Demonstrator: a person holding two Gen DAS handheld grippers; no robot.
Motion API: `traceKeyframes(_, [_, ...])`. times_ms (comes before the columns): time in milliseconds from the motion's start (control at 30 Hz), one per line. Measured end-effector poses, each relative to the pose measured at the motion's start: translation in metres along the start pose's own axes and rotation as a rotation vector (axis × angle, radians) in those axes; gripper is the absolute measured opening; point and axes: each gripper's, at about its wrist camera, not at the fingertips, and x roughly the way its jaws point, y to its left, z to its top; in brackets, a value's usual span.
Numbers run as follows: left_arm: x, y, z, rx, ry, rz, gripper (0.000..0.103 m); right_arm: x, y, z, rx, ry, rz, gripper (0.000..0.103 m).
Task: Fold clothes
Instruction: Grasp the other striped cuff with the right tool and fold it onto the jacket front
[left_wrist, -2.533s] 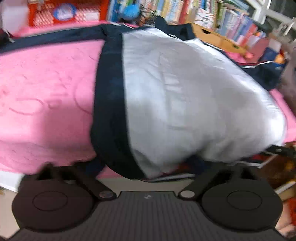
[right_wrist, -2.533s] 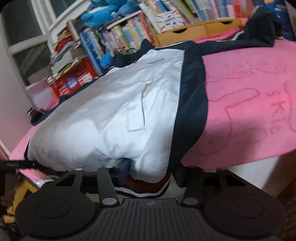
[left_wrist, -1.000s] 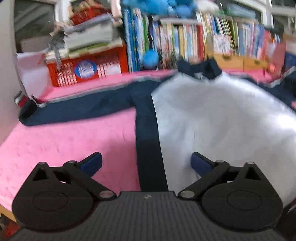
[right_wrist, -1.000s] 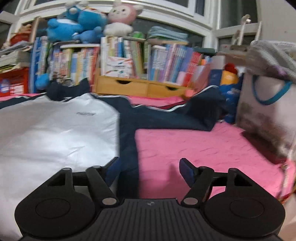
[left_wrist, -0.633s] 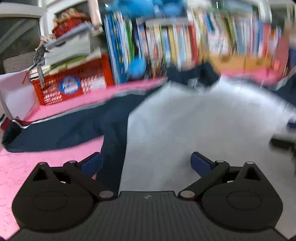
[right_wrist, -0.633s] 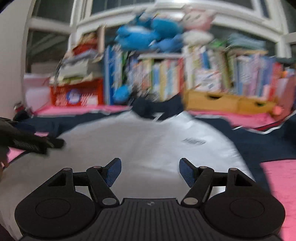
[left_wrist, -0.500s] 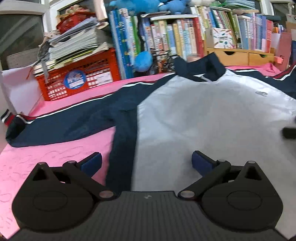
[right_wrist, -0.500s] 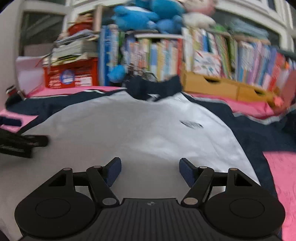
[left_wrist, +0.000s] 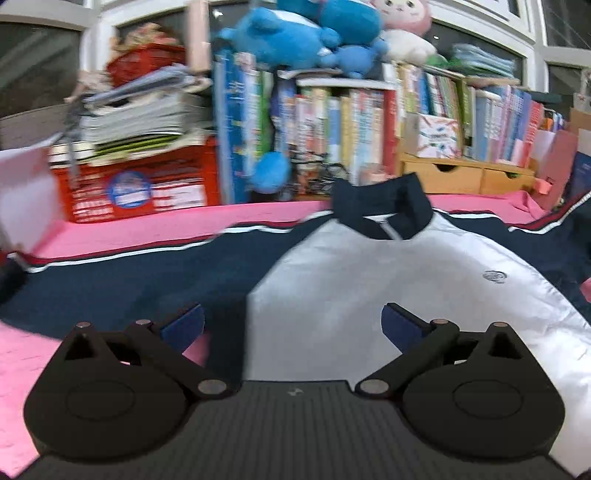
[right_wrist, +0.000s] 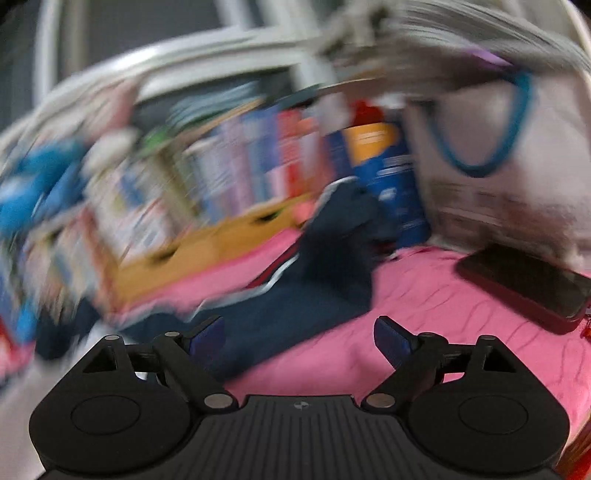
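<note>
A white jacket (left_wrist: 388, 280) with navy sleeves and a navy collar (left_wrist: 380, 210) lies flat, front up, on the pink cover (left_wrist: 122, 236). My left gripper (left_wrist: 291, 325) is open above the seam where the white body meets the left navy sleeve (left_wrist: 147, 273), with nothing between its fingers. The right wrist view is blurred by motion. There my right gripper (right_wrist: 299, 336) is open and its jaws are opening wider, empty, over the pink cover (right_wrist: 424, 317) beside the other navy sleeve (right_wrist: 295, 295), whose cuff end rises at the back.
Books (left_wrist: 351, 129), a red crate (left_wrist: 140, 184), a wooden drawer box (left_wrist: 465, 177) and plush toys (left_wrist: 314, 29) line the back. In the right wrist view a dark phone (right_wrist: 528, 284) lies on the pink cover at right, under a white bag (right_wrist: 498, 147) with a blue handle.
Both grippers let go of the jacket hem and rose. The left moved in over the jacket toward the collar. The right swung and rolled from the white body to the right sleeve, jaws widening.
</note>
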Motion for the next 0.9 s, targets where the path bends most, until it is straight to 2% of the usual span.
traceKeyframes(100, [0.028, -0.013, -0.004, 0.021, 0.050, 0.021, 0.103, 0.025, -0.033, 0.024, 0.172, -0.028, 0.019, 0.095])
traceKeyframes(233, [0.063, -0.007, -0.022, -0.007, 0.161, 0.059, 0.103, 0.082, -0.060, 0.044, 0.416, 0.012, 0.030, 0.098])
traceKeyframes(300, [0.064, 0.000, -0.026, -0.061, 0.162, 0.034, 0.103, 0.112, -0.072, 0.050, 0.533, 0.043, 0.026, 0.098])
traceKeyframes(333, [0.063, 0.000, -0.026, -0.060, 0.160, 0.034, 0.103, 0.121, -0.077, 0.050, 0.588, 0.050, 0.026, 0.094])
traceKeyframes(367, [0.062, -0.001, -0.026, -0.057, 0.158, 0.035, 0.103, 0.130, -0.080, 0.051, 0.630, 0.059, 0.031, 0.086])
traceKeyframes(400, [0.062, -0.002, -0.027, -0.053, 0.156, 0.036, 0.103, 0.140, -0.082, 0.055, 0.666, 0.073, 0.038, 0.051])
traceKeyframes(433, [0.062, -0.002, -0.027, -0.057, 0.155, 0.034, 0.103, 0.143, -0.072, 0.061, 0.634, 0.066, 0.033, 0.023])
traceKeyframes(500, [0.062, 0.000, -0.027, -0.067, 0.153, 0.028, 0.103, 0.138, -0.039, 0.078, 0.479, 0.024, 0.009, 0.017])
traceKeyframes(533, [0.062, 0.000, -0.027, -0.068, 0.153, 0.028, 0.103, 0.129, -0.007, 0.083, 0.316, -0.008, 0.017, 0.015])
traceKeyframes(567, [0.063, 0.000, -0.026, -0.068, 0.153, 0.028, 0.103, 0.114, 0.035, 0.084, 0.098, -0.048, 0.039, 0.015])
traceKeyframes(600, [0.063, 0.001, -0.026, -0.069, 0.152, 0.028, 0.103, 0.097, 0.077, 0.077, -0.112, -0.063, 0.088, 0.015])
traceKeyframes(700, [0.064, 0.001, -0.025, -0.077, 0.149, 0.022, 0.103, 0.051, 0.179, 0.017, -0.609, 0.043, 0.368, 0.018])
traceKeyframes(767, [0.063, 0.003, -0.026, -0.086, 0.145, 0.016, 0.103, 0.028, 0.220, -0.029, -0.800, 0.128, 0.514, 0.030])
traceKeyframes(833, [0.062, 0.005, -0.026, -0.096, 0.141, 0.008, 0.103, 0.017, 0.238, -0.062, -0.862, 0.206, 0.582, 0.066])
traceKeyframes(900, [0.062, 0.007, -0.027, -0.108, 0.136, -0.001, 0.103, 0.010, 0.248, -0.088, -0.892, 0.274, 0.611, 0.082])
